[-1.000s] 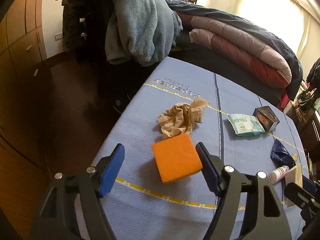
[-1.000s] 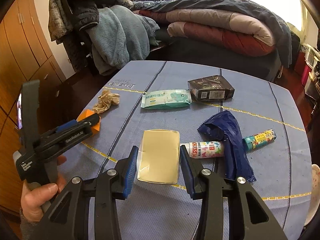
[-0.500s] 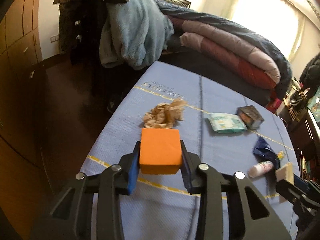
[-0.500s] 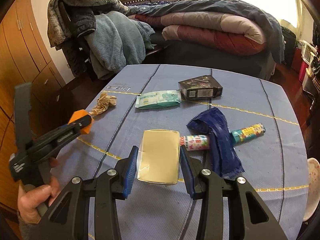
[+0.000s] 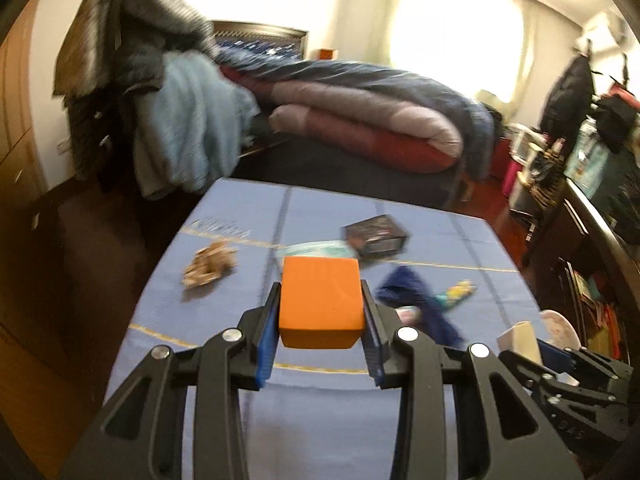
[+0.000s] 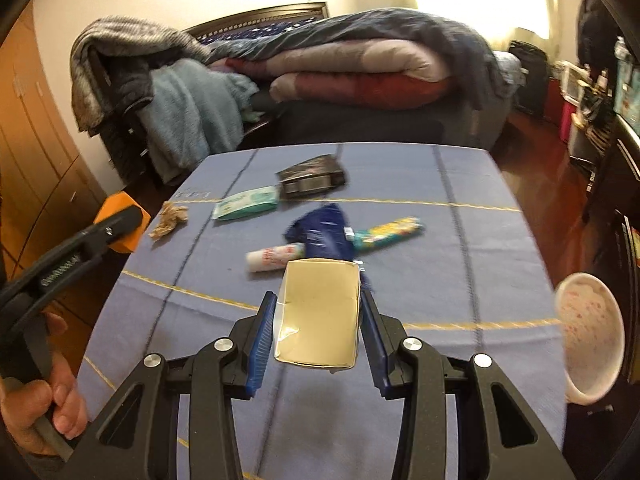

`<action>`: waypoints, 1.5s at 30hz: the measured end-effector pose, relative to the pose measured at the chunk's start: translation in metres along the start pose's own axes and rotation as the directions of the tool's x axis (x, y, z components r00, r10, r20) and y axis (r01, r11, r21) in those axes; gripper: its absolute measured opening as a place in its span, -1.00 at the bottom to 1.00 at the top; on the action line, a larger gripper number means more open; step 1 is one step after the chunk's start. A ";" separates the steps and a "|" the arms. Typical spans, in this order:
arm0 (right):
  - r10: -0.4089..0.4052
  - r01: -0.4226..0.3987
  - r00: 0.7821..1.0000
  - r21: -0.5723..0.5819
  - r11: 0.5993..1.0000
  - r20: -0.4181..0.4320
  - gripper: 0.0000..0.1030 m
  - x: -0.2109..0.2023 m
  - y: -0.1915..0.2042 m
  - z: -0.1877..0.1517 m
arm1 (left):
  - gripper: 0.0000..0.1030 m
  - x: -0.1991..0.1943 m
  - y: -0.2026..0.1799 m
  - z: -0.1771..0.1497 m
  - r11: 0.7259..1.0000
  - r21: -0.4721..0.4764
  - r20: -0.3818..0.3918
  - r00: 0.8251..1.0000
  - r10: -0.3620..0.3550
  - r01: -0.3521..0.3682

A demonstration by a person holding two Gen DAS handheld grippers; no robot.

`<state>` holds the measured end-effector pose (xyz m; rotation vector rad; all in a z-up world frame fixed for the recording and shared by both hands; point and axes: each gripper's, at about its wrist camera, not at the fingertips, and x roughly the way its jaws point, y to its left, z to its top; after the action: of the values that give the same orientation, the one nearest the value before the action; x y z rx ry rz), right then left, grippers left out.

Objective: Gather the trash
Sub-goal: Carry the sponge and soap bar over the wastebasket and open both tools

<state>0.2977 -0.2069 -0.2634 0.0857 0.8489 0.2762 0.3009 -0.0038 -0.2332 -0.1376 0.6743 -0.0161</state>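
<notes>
Both grippers are clamped — left gripper point(image 5: 321, 312) on the orange block point(image 5: 321, 304), right gripper point(image 6: 318, 316) on the beige carton point(image 6: 318, 314).

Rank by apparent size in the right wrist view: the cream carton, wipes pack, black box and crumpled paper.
1. cream carton, though nearness to the camera inflates it
2. black box and wipes pack, too alike to rank
3. crumpled paper

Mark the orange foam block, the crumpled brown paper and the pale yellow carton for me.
orange foam block point(image 5: 321, 300), left wrist view, front face.
crumpled brown paper point(image 6: 170, 221), right wrist view, middle of wad.
pale yellow carton point(image 6: 318, 312), right wrist view, top face.
</notes>
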 end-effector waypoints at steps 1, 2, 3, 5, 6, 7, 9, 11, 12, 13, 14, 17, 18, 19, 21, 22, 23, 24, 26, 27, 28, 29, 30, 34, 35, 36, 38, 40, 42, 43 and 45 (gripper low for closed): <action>-0.008 0.008 1.000 0.005 1.000 0.004 -0.19 -0.003 -0.005 -0.001 | -0.29 -0.004 -0.011 0.001 1.000 0.017 0.005 1.000 -0.017 0.016; -0.022 0.022 1.000 0.014 1.000 0.012 -0.19 -0.010 -0.012 -0.004 | -0.29 -0.007 -0.020 0.002 0.999 0.030 0.009 1.000 -0.029 0.028; -0.029 0.028 0.999 0.019 0.999 0.016 -0.19 -0.014 -0.017 -0.006 | -0.29 -0.009 -0.028 0.003 0.998 0.044 0.013 0.999 -0.041 0.040; -0.050 0.049 0.998 0.036 0.998 0.029 -0.19 -0.025 -0.031 -0.011 | -0.29 -0.014 -0.049 0.004 0.995 0.077 0.019 0.997 -0.069 0.067; -0.059 0.057 0.998 0.043 0.997 0.034 -0.19 -0.029 -0.037 -0.013 | -0.29 -0.015 -0.059 0.004 0.993 0.091 0.020 0.996 -0.083 0.081; -0.067 0.065 0.997 0.052 0.997 0.038 -0.19 -0.033 -0.043 -0.015 | -0.28 -0.017 -0.070 0.005 0.989 0.106 0.022 0.995 -0.101 0.098; -0.087 0.083 0.995 0.081 0.993 0.051 -0.19 -0.043 -0.059 -0.020 | -0.28 -0.020 -0.092 0.004 0.981 0.138 0.021 0.990 -0.139 0.135; -0.108 0.101 0.992 0.115 0.988 0.061 -0.19 -0.051 -0.077 -0.024 | -0.28 -0.022 -0.116 0.004 0.970 0.173 0.019 0.984 -0.179 0.174; -0.121 0.111 0.990 0.135 0.985 0.066 -0.19 -0.056 -0.087 -0.026 | -0.28 -0.023 -0.127 0.003 0.963 0.190 0.017 0.980 -0.198 0.191; -0.130 0.118 0.989 0.149 0.982 0.070 -0.19 -0.059 -0.095 -0.028 | -0.28 -0.024 -0.139 0.003 0.956 0.208 0.014 0.976 -0.216 0.208; -0.147 0.132 0.986 0.175 0.976 0.075 -0.19 -0.064 -0.108 -0.031 | -0.28 -0.024 -0.152 0.002 0.948 0.226 0.011 0.972 -0.235 0.226; -0.182 0.159 0.980 0.226 0.961 0.085 -0.19 -0.075 -0.135 -0.036 | -0.28 -0.023 -0.185 -0.002 0.921 0.270 -0.002 0.956 -0.292 0.282; -0.194 0.168 0.977 0.244 0.955 0.088 -0.19 -0.079 -0.144 -0.038 | -0.28 -0.023 -0.195 -0.002 0.913 0.282 -0.006 0.952 -0.307 0.296; -0.209 0.178 0.974 0.266 0.947 0.091 -0.19 -0.083 -0.155 -0.041 | -0.28 -0.023 -0.206 -0.004 0.903 0.295 -0.013 0.946 -0.323 0.312; -0.231 0.194 0.968 0.295 0.936 0.097 -0.19 -0.088 -0.171 -0.044 | -0.28 -0.019 -0.227 -0.006 0.883 0.317 -0.027 0.934 -0.356 0.346; -0.243 0.203 0.965 0.308 0.930 0.100 -0.19 -0.091 -0.179 -0.045 | -0.28 -0.016 -0.240 -0.007 0.871 0.329 -0.039 0.927 -0.374 0.365; -0.259 0.214 0.960 0.325 0.921 0.102 -0.19 -0.095 -0.188 -0.047 | -0.28 -0.015 -0.250 -0.008 0.860 0.339 -0.048 0.920 -0.388 0.381; -0.273 0.223 0.957 0.341 0.913 0.104 -0.19 -0.097 -0.197 -0.049 | -0.28 -0.012 -0.260 -0.009 0.850 0.348 -0.058 0.913 -0.403 0.397; -0.302 0.245 0.948 0.372 0.895 0.103 -0.19 -0.101 -0.215 -0.053 | -0.28 -0.005 -0.284 -0.013 0.823 0.370 -0.087 0.898 -0.432 0.431; -0.318 0.257 0.943 0.388 0.885 0.100 -0.19 -0.102 -0.223 -0.056 | -0.28 -0.002 -0.295 -0.015 0.810 0.380 -0.097 0.890 -0.446 0.448; -0.337 0.271 0.937 0.410 0.871 0.096 -0.19 -0.103 -0.234 -0.059 | -0.28 0.003 -0.309 -0.017 0.795 0.392 -0.111 0.882 -0.458 0.463; -0.347 0.279 0.933 0.423 0.862 0.091 -0.19 -0.105 -0.242 -0.061 | -0.28 0.008 -0.319 -0.019 0.784 0.402 -0.126 0.877 -0.465 0.473; -0.360 0.289 0.929 0.439 0.851 0.086 -0.19 -0.105 -0.251 -0.064 | -0.28 0.013 -0.331 -0.022 0.769 0.410 -0.145 0.867 -0.476 0.491; -0.409 0.329 0.911 0.493 0.805 0.060 -0.19 -0.101 -0.288 -0.071 | -0.28 0.041 -0.379 -0.036 0.715 0.426 -0.226 0.831 -0.509 0.554; -0.415 0.333 0.908 0.501 0.799 0.060 -0.19 -0.100 -0.294 -0.073 | -0.28 0.047 -0.388 -0.040 0.708 0.431 -0.239 0.828 -0.508 0.559; -0.428 0.345 0.902 0.510 0.788 0.051 -0.19 -0.097 -0.303 -0.074 | -0.28 0.054 -0.398 -0.042 0.699 0.434 -0.253 0.822 -0.510 0.568; -0.443 0.359 0.896 0.521 0.774 0.040 -0.19 -0.092 -0.315 -0.075 | -0.28 0.071 -0.417 -0.049 0.684 0.438 -0.281 0.811 -0.513 0.584; -0.451 0.368 0.892 0.529 0.765 0.032 -0.19 -0.087 -0.326 -0.076 | -0.28 0.085 -0.430 -0.053 0.676 0.433 -0.307 0.803 -0.511 0.596; -0.465 0.382 0.885 0.532 0.756 0.026 -0.19 -0.081 -0.334 -0.077 | -0.28 0.098 -0.440 -0.056 0.672 0.424 -0.329 0.794 -0.511 0.608; -0.469 0.387 0.883 0.533 0.752 0.021 -0.19 -0.078 -0.338 -0.077 | -0.28 0.104 -0.445 -0.057 0.669 0.422 -0.338 0.791 -0.510 0.612; -0.474 0.395 0.880 0.536 0.746 0.013 -0.19 -0.071 -0.346 -0.078 | -0.23 0.116 -0.454 -0.060 0.662 0.420 -0.357 0.784 -0.509 0.621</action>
<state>0.2660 -0.5620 -0.3273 0.4054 0.7499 -0.4137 0.3680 -0.4680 -0.2913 0.1883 0.7940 -0.8396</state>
